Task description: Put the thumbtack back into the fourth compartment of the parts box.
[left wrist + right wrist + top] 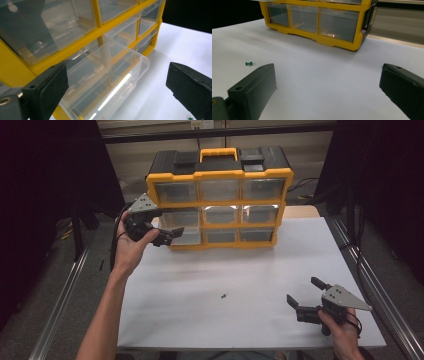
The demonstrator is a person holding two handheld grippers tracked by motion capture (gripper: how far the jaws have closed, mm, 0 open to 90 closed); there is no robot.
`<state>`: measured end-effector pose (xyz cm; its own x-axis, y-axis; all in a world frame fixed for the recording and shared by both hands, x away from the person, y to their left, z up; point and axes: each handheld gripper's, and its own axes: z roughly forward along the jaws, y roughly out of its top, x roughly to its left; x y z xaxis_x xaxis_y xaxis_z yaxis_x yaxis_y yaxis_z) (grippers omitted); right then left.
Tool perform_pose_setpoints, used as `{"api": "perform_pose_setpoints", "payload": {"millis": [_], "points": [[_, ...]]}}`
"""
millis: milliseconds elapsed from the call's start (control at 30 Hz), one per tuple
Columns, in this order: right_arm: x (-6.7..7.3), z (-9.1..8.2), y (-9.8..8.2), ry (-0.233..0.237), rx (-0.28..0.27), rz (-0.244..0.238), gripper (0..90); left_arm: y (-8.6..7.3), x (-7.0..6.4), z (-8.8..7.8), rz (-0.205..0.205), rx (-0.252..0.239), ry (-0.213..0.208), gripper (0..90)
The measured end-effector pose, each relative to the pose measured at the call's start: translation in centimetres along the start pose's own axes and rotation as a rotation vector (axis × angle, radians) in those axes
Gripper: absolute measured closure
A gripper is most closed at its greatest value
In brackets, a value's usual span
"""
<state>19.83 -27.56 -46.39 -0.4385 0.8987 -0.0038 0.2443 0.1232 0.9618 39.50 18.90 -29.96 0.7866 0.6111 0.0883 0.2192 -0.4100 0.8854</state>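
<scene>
Left gripper (167, 236) jaws wide, nothing between, beside drawer (105, 80) pulled out at cabinet's (220, 195) 7 o'clock corner. Right gripper (306, 296) open, idle. Pin (223, 296) at table's 6 o'clock. I judge risk: pulling drawer clean out; tiny pin slipping from pads.

Drawer (107, 82) juts from cabinet (220, 195) (bottom left), pin (223, 296) before it

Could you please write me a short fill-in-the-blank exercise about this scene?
1. The drawer cabinet has a frame coloured ____.
2. The pulled-out clear drawer sits in the cabinet's bottom ____ corner.
3. The small pin lying on the table is coloured ____.
4. The left hand-held gripper has its jaws ____.

Answers: yellow; left; green; open
</scene>
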Motion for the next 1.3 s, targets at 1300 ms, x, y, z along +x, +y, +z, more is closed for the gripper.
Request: {"api": "perform_pose_setpoints", "payload": {"millis": [1300], "points": [[0.1,0.0,0.0,0.004,0.001,-0.007,0.8,-9.2,-5.3,2.9,0.022,0.072,-0.103,8.9]]}}
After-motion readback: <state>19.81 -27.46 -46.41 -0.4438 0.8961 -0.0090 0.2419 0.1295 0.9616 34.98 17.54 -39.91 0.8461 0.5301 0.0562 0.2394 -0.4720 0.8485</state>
